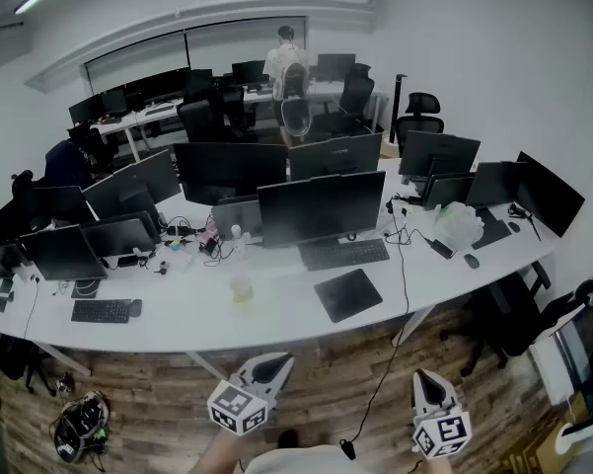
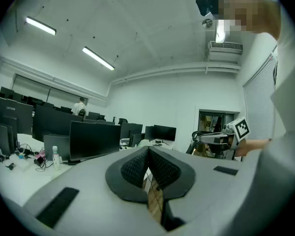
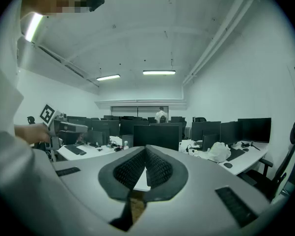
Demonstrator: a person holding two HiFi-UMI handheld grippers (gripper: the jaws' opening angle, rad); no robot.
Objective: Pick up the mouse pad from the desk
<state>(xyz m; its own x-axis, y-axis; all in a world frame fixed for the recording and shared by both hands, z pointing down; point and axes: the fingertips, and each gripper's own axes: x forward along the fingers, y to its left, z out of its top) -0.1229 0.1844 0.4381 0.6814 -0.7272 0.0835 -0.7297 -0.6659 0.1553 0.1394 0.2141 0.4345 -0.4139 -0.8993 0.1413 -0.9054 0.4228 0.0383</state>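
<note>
The flat black rectangular mouse pad (image 1: 347, 293) lies on the long white desk (image 1: 276, 314). Short of the desk hover the left gripper (image 1: 272, 365) and the right gripper (image 1: 426, 381), jaws together, empty.

The flat black square mouse pad (image 1: 347, 293) shows dark against the long white tabletop (image 1: 276, 316) — the black rectangular keyboard (image 1: 343, 253) matches it. The plank floor (image 1: 158, 375) is brown, wood-grained. The left tongs (image 1: 273, 364) and right tongs (image 1: 426, 382) are pale grey — with black-and-white square markers.

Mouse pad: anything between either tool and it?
Nothing visible. The mouse pad lies bare near the desk's front edge; left tool and right tool hover over the floor. A cable runs just right of it, hanging off the edge.
</note>
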